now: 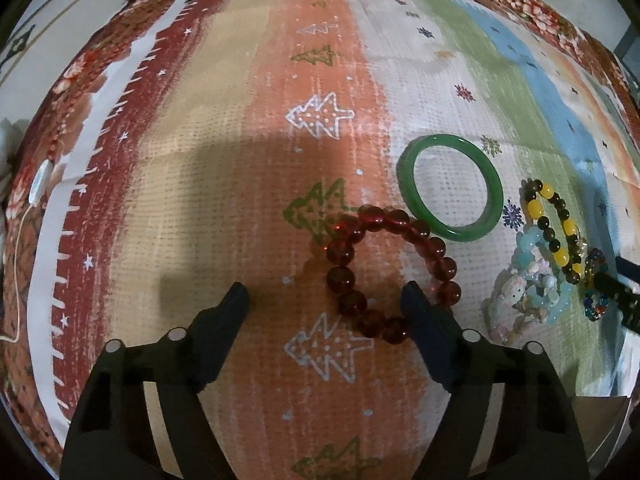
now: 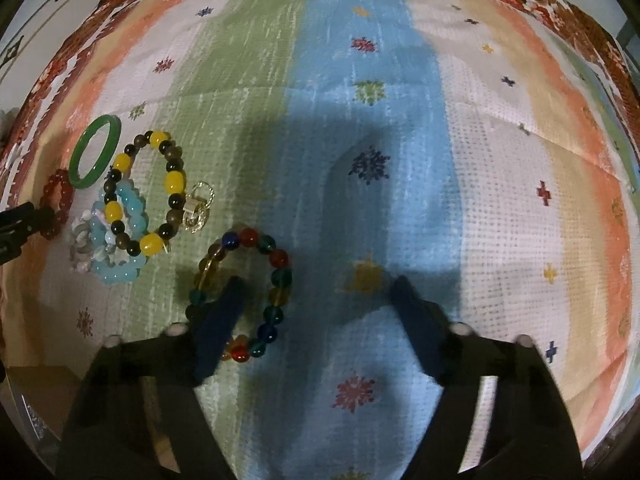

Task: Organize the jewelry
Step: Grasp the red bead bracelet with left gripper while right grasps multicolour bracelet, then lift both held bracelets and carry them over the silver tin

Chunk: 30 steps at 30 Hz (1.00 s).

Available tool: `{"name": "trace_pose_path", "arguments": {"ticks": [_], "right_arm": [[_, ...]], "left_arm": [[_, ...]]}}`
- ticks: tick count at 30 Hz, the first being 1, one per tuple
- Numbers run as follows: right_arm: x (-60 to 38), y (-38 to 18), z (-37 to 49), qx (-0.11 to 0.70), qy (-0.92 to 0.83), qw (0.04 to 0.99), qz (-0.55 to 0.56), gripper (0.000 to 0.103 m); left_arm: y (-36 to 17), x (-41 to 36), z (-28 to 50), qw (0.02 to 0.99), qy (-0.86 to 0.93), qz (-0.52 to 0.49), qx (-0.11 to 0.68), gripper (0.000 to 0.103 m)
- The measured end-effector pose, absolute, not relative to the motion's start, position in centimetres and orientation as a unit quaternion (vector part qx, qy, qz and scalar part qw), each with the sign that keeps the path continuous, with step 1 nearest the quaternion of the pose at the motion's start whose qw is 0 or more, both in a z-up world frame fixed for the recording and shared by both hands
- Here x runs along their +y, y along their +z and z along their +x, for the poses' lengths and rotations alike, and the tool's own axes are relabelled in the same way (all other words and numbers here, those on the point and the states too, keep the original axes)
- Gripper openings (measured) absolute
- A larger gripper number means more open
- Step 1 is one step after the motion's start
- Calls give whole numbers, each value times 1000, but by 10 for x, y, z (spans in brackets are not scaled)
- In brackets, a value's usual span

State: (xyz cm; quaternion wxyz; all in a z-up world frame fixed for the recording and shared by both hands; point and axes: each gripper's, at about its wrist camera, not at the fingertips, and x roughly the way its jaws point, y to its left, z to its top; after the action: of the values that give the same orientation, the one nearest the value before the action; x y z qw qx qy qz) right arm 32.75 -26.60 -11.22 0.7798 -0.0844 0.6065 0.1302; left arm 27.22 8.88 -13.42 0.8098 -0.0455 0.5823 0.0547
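Both sets of jaws are wide open, left gripper [image 1: 324, 294] straddling the red bead bracelet [image 1: 390, 274], right gripper [image 2: 316, 286] over the multicolour bracelet [image 2: 244, 294], probably lining up grabs.

Left wrist view: bangle [image 1: 451, 186] right of centre on cloth [image 1: 240, 160], round-bead bracelet [image 1: 390, 272] just below it, touching. Bracelet pile [image 1: 536, 276] at right. Right wrist view: mixed-bead bracelet [image 2: 244, 294] lower left, apart from pile.
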Motion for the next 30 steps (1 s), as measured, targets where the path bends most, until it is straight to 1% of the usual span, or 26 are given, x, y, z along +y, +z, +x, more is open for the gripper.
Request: {"name": "trace_pose_path", "arguments": {"ticks": [1, 3, 5, 6, 7, 8, 9, 10, 12, 14, 16, 17, 18, 24, 30], "right_arm": [[-268, -111, 329, 607, 129, 780, -80, 56], [-268, -110, 331, 608, 129, 780, -78, 54], [-266, -108, 331, 606, 132, 780, -82, 48], [-267, -106, 331, 605, 132, 781, -84, 45], [-266, -105, 330, 604, 133, 781, -86, 39], [-266, -104, 330, 603, 134, 782, -88, 34], [-267, -103, 329, 602, 136, 782, -90, 32], [-267, -102, 329, 602, 137, 782, -90, 29], [-265, -103, 327, 601, 139, 782, -91, 25], [-264, -102, 325, 599, 142, 783, -92, 17], [-266, -98, 322, 596, 147, 784, -89, 13], [-265, -97, 321, 595, 153, 784, -87, 3], [-264, -96, 320, 598, 163, 781, -80, 1], [-253, -97, 313, 599, 170, 776, -95, 1], [-255, -98, 319, 607, 165, 773, -84, 3]], "left_arm": [[-134, 87, 272, 810, 50, -43, 582, 71], [-133, 86, 272, 810, 44, -44, 584, 67], [-133, 85, 272, 810, 38, -45, 584, 63], [-132, 84, 272, 810, 35, -45, 584, 59], [-132, 83, 272, 810, 32, -44, 584, 53], [-132, 82, 271, 810, 31, -41, 584, 49], [-131, 81, 271, 810, 26, -41, 584, 37], [-131, 80, 270, 810, 24, -41, 584, 28], [-130, 77, 270, 811, 20, -40, 584, 17], [-129, 77, 271, 812, 13, -47, 582, 17], [-126, 74, 270, 810, -4, -54, 584, 15], [-125, 74, 270, 810, -7, -55, 583, 13], [-123, 74, 270, 810, -7, -57, 583, 13], [-120, 74, 271, 811, -8, -62, 582, 13], [-120, 74, 272, 810, -6, -58, 584, 13]]}}
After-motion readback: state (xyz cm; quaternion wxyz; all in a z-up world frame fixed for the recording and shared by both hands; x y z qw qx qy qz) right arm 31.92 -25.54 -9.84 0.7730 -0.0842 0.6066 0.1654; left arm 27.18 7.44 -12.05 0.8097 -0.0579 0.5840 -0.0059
